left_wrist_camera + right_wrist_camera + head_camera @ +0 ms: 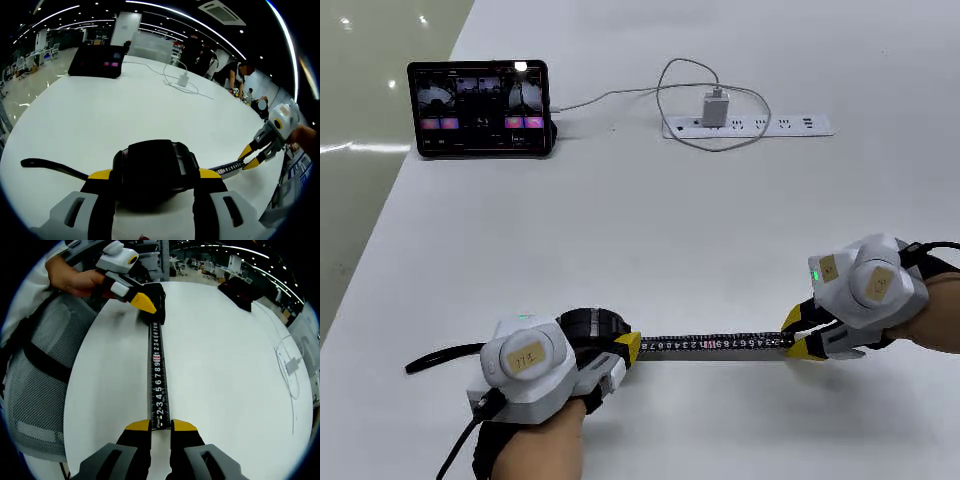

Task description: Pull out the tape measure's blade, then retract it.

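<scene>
A black tape measure case [595,327] rests on the white table, and my left gripper [623,352] is shut on it; in the left gripper view the case [155,167] sits between the yellow-tipped jaws. Its black blade [715,344] with white numbers runs right along the table to my right gripper [798,334], which is shut on the blade's end. In the right gripper view the blade [158,375] stretches from my right gripper [160,426] to the case [156,295], where the left gripper [140,299] holds it. The right gripper [250,157] appears at the right of the left gripper view.
A tablet [480,108] stands at the far left of the table. A white power strip [750,125] with a plugged charger [716,106] and looped cable lies at the back. A black strap [445,356] trails left of the case. The table's left edge drops to the floor.
</scene>
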